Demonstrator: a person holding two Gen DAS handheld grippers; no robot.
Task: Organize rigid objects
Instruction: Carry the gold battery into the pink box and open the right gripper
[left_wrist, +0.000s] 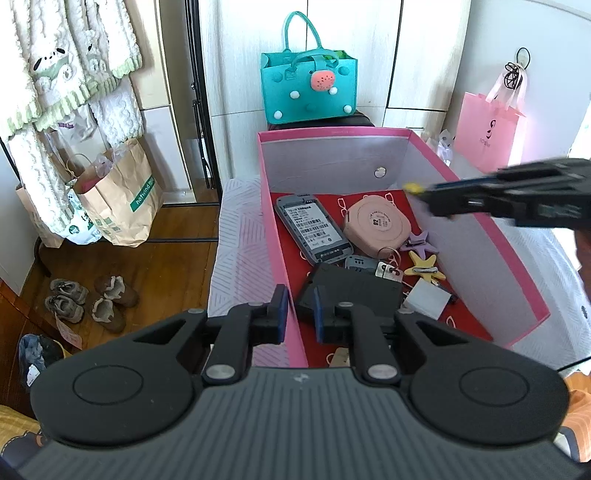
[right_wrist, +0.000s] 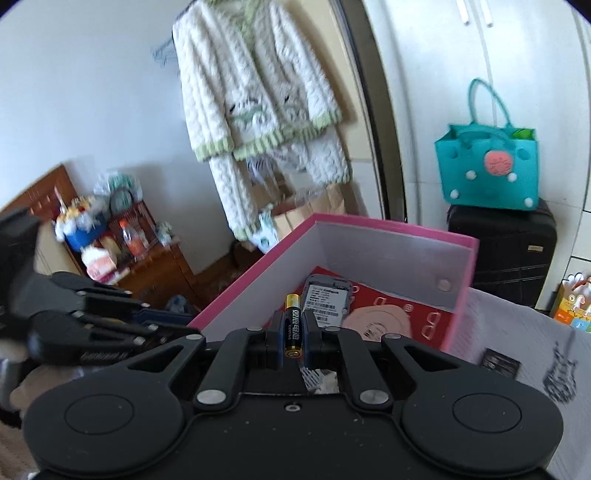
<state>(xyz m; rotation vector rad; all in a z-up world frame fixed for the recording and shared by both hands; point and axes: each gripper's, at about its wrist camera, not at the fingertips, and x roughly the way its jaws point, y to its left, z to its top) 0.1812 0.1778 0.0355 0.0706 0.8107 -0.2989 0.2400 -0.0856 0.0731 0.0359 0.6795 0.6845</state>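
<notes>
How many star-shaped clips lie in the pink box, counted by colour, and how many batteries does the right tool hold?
Purple star clip: 1
Yellow star clip: 1
Battery in the right tool: 1
Total: 3

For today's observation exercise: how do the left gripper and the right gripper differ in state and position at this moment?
The right gripper is shut on a battery, while the left gripper is open and holds nothing. The right gripper hangs above the pink box near its right wall; the left gripper straddles the box's left wall, one finger outside, one inside. Both are black with blue finger pads and point toward the box.
</notes>
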